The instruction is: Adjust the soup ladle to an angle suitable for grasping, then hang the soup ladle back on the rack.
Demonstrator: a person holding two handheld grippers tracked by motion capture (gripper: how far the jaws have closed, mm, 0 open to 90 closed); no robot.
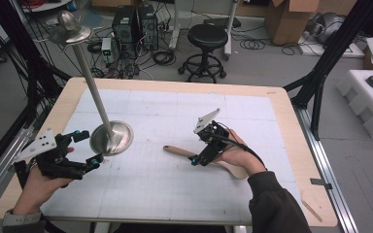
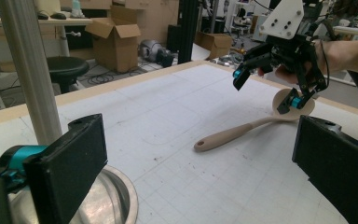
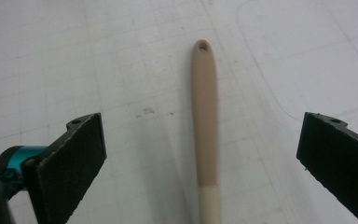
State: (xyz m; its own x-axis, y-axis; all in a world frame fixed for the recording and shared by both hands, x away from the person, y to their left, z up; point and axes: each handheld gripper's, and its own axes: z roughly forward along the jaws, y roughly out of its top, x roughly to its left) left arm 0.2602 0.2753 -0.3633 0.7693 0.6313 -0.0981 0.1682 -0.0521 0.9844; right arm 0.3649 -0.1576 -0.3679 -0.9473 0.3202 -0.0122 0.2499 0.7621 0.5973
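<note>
- The right hand-held gripper hovers over the worktop with its black jaws spread wide and nothing pressed between the pads; it also shows in the left gripper view, raised off the surface.
- Below it lies a long tan wooden spoon, flat on the worktop. In the right gripper view its handle runs up the middle of the gap between the jaws, touching neither, with a small hole at the far end.
- In the left gripper view the spoon's pale bowl sits just under the right hand-held gripper, and the handle points toward the left one.
- The left hand-held gripper is open too, its jaws standing on either side of the round base of a tall silver metal stand; whether the pads touch the base cannot be told.
- The stand's thin pole leans up to a dish-shaped top.
- The worktop is a white gridded mat on a pale wooden board.
</note>
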